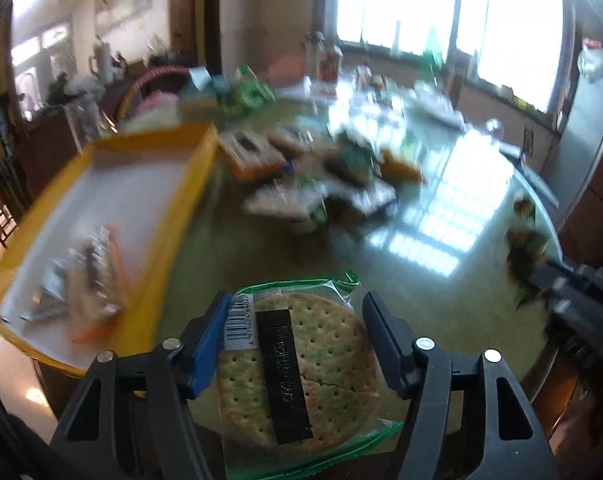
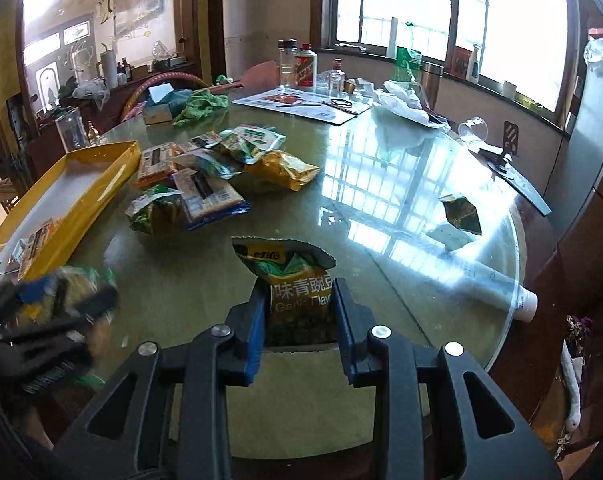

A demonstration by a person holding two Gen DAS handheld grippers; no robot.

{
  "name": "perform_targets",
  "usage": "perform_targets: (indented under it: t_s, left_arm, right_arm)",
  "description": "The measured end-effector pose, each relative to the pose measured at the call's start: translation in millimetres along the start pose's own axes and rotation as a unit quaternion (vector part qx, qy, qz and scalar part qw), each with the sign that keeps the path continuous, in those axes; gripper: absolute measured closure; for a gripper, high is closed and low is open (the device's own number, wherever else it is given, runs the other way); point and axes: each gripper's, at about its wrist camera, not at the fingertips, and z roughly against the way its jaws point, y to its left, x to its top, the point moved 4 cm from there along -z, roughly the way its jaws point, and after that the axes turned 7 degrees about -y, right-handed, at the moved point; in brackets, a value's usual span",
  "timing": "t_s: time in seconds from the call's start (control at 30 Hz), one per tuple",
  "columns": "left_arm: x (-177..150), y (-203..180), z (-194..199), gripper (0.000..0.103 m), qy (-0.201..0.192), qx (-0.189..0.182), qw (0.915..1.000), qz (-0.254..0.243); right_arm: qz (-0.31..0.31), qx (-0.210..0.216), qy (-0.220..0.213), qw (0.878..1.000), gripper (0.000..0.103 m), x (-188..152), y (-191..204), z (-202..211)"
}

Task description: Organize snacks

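Observation:
My left gripper [image 1: 297, 320] is shut on a clear pack of round crackers [image 1: 301, 368] with a green edge, held above the glass table. The yellow tray [image 1: 189, 184] lies to its left, with a snack pack [image 1: 89, 276] inside. My right gripper [image 2: 299, 308] is shut on a yellow and green pea snack bag [image 2: 293, 280]. A pile of snack packs [image 2: 209, 176] lies mid-table. The left gripper [image 2: 57, 308] shows blurred at the lower left of the right wrist view. The right gripper [image 1: 541, 280] shows at the right of the left wrist view.
A round glass table [image 2: 381, 208] carries bottles [image 2: 305, 64], a tissue box [image 2: 161, 104], a green cloth [image 2: 201, 106], a placemat [image 2: 301, 104], white plastic bags [image 2: 405, 108] and a tipped glass [image 2: 473, 130]. A lone snack bag [image 2: 459, 216] lies at the right.

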Motion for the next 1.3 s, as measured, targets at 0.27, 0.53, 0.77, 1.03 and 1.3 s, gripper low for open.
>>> perform_targets:
  t_s: [0.27,0.53,0.77,1.03,1.3]
  left_arm:
    - [12.8,22.0,12.9,0.053,-0.021,0.022,0.9994,0.013]
    - [4.9,27.1,10.6,0.066,-0.004,0.022,0.9995,0.023]
    - [2.2,18.8,2.7,0.066,0.009,0.041,0.9991,0.004]
    - [-0.5,7.3,-12.1,0.066,0.025,0.047,0.9985,-0.012]
    - [-8.7,6.9,-29.5,0.026,0.048,0.058,0.9969,-0.023]
  right_arm:
    - [0.012,0.024,0.000,1.000,0.070,2.0,25.0,3.7]
    - [0.025,0.031,0.000,0.999,0.070,2.8,38.0,6.1]
    - [0.026,0.035,0.002,0.999,0.070,0.8,40.3,7.3]
    - [0.017,0.030,0.007,0.999,0.070,-2.0,29.3,5.3]
    - [0.006,0.032,0.017,0.999,0.070,-5.2,20.4,-5.1]
